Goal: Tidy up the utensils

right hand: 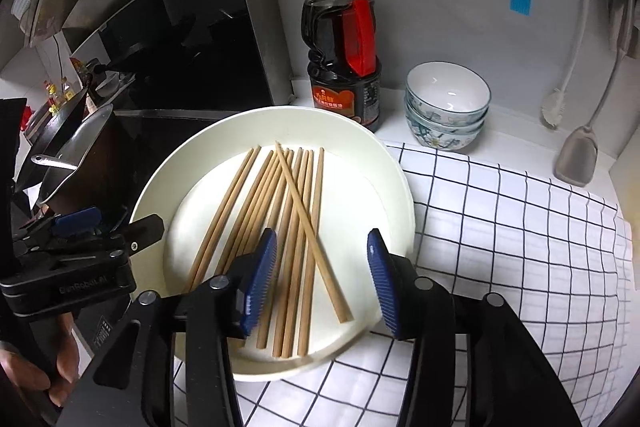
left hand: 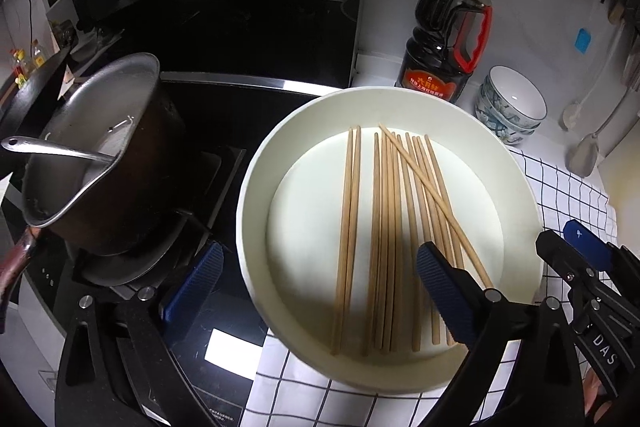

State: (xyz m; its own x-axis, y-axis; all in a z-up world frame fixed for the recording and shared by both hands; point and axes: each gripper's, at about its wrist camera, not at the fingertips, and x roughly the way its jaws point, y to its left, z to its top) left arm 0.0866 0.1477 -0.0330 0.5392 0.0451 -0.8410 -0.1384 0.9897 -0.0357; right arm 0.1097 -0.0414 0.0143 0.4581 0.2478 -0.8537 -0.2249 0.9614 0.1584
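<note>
Several wooden chopsticks (left hand: 384, 239) lie lengthwise on a round white plate (left hand: 516, 183), one of them crossing diagonally over the others (right hand: 308, 223). My left gripper (left hand: 316, 287) is open, one finger left of the plate's rim and the other over the chopsticks' near ends. My right gripper (right hand: 322, 283) is open and empty, its fingers straddling the near ends of the chopsticks on the plate (right hand: 400, 195). The right gripper also shows at the right edge of the left wrist view (left hand: 580, 259), and the left gripper at the left of the right wrist view (right hand: 100, 227).
A metal pot (left hand: 100, 155) with a ladle sits on the black stove at left. A soy sauce bottle (right hand: 344, 43) and stacked bowls (right hand: 448, 107) stand behind the plate. A white checked cloth (right hand: 520, 247) covers the counter at right. Utensils (right hand: 576, 155) hang on the wall.
</note>
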